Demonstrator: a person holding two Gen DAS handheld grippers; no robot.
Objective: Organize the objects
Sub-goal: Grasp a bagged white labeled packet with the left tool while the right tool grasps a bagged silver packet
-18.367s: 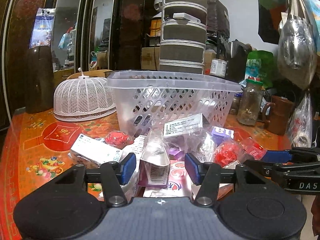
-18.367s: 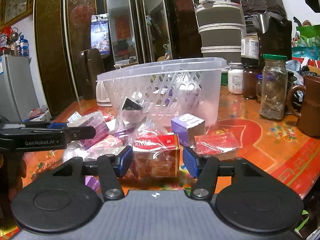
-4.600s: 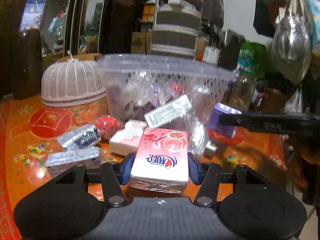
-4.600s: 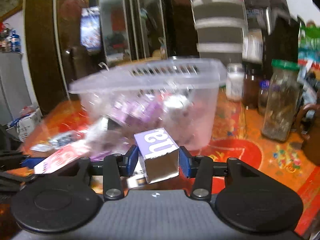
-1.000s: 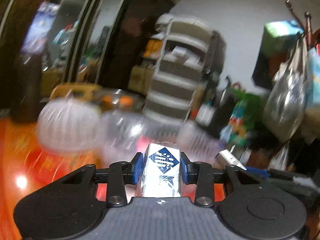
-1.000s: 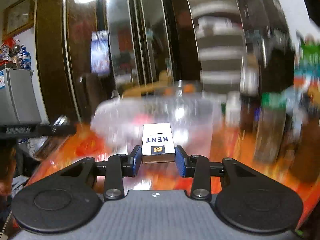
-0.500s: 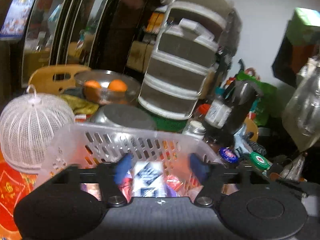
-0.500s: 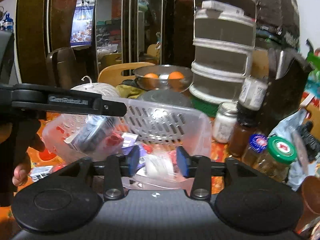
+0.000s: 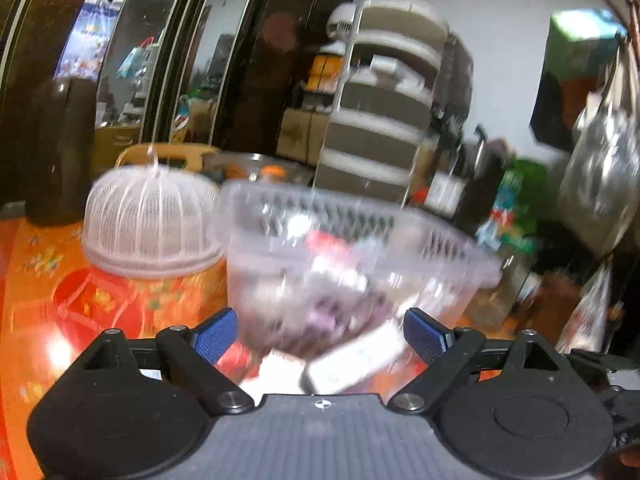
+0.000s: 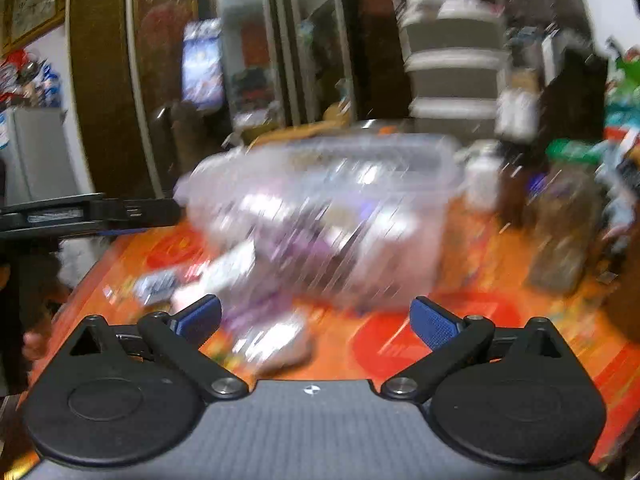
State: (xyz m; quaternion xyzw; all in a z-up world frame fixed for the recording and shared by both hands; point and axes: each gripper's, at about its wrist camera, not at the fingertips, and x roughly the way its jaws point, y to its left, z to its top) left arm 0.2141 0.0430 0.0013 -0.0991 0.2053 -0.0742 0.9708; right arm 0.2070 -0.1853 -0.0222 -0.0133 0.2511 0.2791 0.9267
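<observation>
Both the left gripper (image 9: pixel 320 334) and right gripper (image 10: pixel 316 318) gape empty before the clear perforated plastic basket (image 9: pixel 352 264), with blurred packets (image 10: pixel 272 340) lying beyond their jaws.

Everything inside the clear basket (image 9: pixel 440 256) smears into red, white and purple streaks, so no packet can be named. The packets (image 10: pixel 276 340) on the table by it blur too (labels unreadable). The jars (image 10: pixel 560 232) beside it are only shapes.
</observation>
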